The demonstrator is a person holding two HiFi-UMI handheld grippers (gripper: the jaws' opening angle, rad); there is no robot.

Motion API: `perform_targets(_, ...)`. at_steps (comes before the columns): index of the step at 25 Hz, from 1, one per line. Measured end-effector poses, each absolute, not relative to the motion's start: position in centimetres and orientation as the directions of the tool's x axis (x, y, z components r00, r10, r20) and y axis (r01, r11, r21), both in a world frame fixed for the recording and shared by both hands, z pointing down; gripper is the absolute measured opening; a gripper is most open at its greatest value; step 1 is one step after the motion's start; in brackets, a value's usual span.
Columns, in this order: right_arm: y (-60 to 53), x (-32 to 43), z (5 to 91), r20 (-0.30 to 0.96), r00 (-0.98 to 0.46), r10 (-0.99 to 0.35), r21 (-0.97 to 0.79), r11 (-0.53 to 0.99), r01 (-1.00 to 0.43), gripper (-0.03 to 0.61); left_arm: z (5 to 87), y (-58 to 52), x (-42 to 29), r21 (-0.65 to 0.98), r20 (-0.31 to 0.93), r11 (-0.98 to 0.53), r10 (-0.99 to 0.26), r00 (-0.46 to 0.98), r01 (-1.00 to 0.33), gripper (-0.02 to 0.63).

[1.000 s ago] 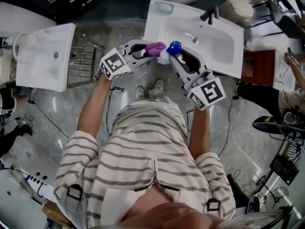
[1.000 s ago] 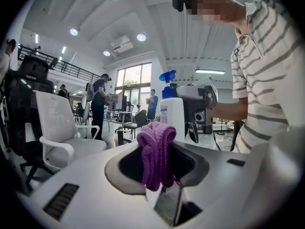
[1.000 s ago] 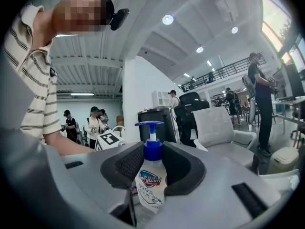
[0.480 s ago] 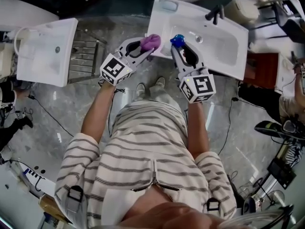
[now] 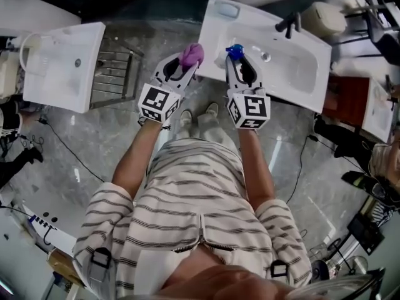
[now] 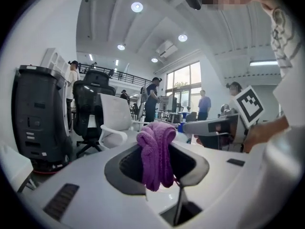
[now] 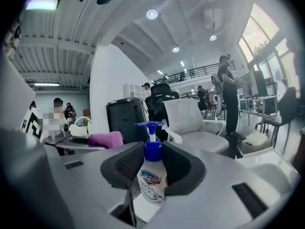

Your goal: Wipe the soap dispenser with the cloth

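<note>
Between the jaws of the left hand-held gripper (image 6: pixel 157 162) hangs a bunched purple cloth (image 6: pixel 156 151). It is pinched tight, and a thick fold pokes out past the tips, which looks meant to serve as a soft wiping pad.

To that gripper's right, across a clear gap, the right hand-held gripper (image 7: pixel 151 168) is clamped on the soap dispenser (image 7: pixel 152 178). This is a white bottle with a blue pump head, held upright, the dark pads pressing its upper body from either side. Held in the air like this, the bottle has its pump and the faces between the pads left bare for the cloth. The firm clamp would probably stop it slipping when rubbed.

From the head view, both grippers point away from the person's striped shirt. Just beyond the right gripper's tips lies the near rim of a white washbasin (image 5: pixel 294 67), so the bottle sits roughly above that edge.

Cloth and bottle are side by side but not touching. Wiping contact therefore seems yet to be made, and the cloth would need to come across to the bottle.
</note>
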State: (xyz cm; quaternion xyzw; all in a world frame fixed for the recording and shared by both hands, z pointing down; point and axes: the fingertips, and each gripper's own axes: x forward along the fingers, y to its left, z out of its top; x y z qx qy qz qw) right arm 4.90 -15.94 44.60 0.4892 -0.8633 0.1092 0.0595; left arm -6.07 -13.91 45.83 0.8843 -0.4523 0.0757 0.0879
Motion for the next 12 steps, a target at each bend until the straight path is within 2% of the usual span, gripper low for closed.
perform_targets(12, -20.9, 2.8, 50.2, 0.245, -0.504, -0.829, -0.136, 0.485, -0.864, 0.132, 49.1, -14.9, -7.7, 0.052, 0.271, -0.462, -0.847, 0.458, -0.885, 0.130)
